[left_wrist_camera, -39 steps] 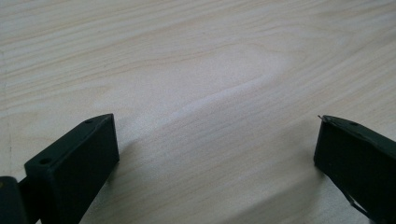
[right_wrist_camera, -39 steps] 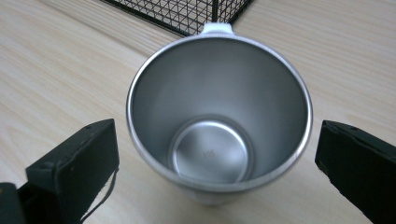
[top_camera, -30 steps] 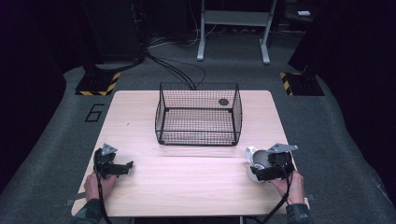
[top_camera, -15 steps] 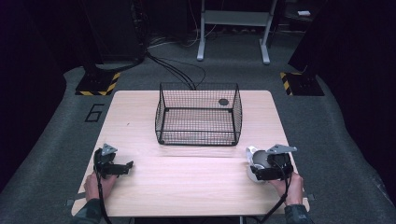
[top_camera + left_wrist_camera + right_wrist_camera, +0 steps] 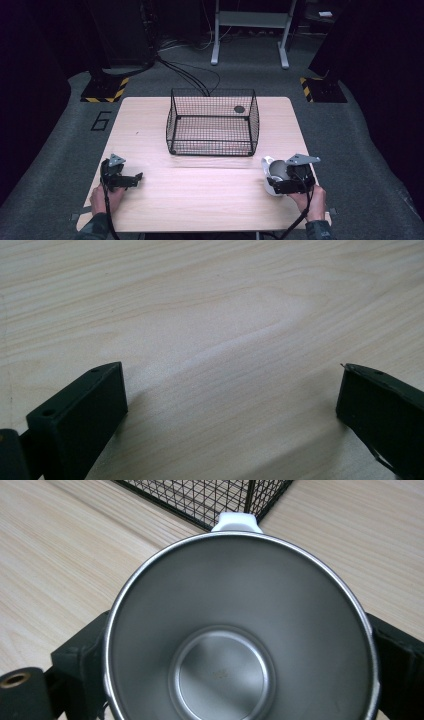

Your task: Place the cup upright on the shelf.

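I have the white-handled steel cup point(image 5: 240, 630) clamped between the jaws of my right gripper point(image 5: 284, 179) near the light wooden tabletop's point(image 5: 200, 200) right front corner, the black wire basket point(image 5: 212, 122) lying ahead and leftward, my left gripper point(image 5: 131, 179) wide open, empty

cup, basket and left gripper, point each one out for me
cup point(image 5: 225, 675), right gripper view, on its steel inner bottom
basket point(image 5: 212, 150), high view, on its near wire wall
left gripper point(image 5: 138, 177), high view, at its jaw tips over the table
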Demonstrator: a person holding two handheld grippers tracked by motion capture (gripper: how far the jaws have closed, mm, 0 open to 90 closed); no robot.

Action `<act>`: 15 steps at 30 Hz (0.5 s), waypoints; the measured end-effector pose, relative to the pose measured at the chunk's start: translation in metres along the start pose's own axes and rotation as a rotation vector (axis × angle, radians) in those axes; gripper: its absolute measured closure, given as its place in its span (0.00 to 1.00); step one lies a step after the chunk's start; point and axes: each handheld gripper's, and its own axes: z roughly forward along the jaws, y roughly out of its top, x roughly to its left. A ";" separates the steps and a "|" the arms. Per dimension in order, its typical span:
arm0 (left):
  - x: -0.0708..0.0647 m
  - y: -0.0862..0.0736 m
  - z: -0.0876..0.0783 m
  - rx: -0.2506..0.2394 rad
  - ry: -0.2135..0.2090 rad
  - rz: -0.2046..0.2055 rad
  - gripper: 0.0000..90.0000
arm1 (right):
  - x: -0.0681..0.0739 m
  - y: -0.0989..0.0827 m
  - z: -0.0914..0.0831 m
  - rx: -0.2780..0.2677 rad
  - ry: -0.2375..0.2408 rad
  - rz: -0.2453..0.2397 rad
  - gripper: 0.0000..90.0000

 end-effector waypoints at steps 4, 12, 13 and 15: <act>0.000 0.000 0.000 0.003 -0.001 0.001 0.00 | 0.001 0.002 -0.004 -0.003 0.006 0.010 0.06; 0.000 0.000 0.000 0.008 -0.001 0.007 0.00 | 0.007 0.014 -0.008 -0.011 0.019 -0.024 0.06; 0.000 0.000 0.000 0.008 -0.002 0.007 0.00 | 0.008 0.016 -0.009 -0.016 0.025 -0.026 0.06; 0.000 0.000 0.000 0.000 0.000 -0.002 0.00 | 0.011 0.021 -0.009 -0.020 0.034 -0.036 0.06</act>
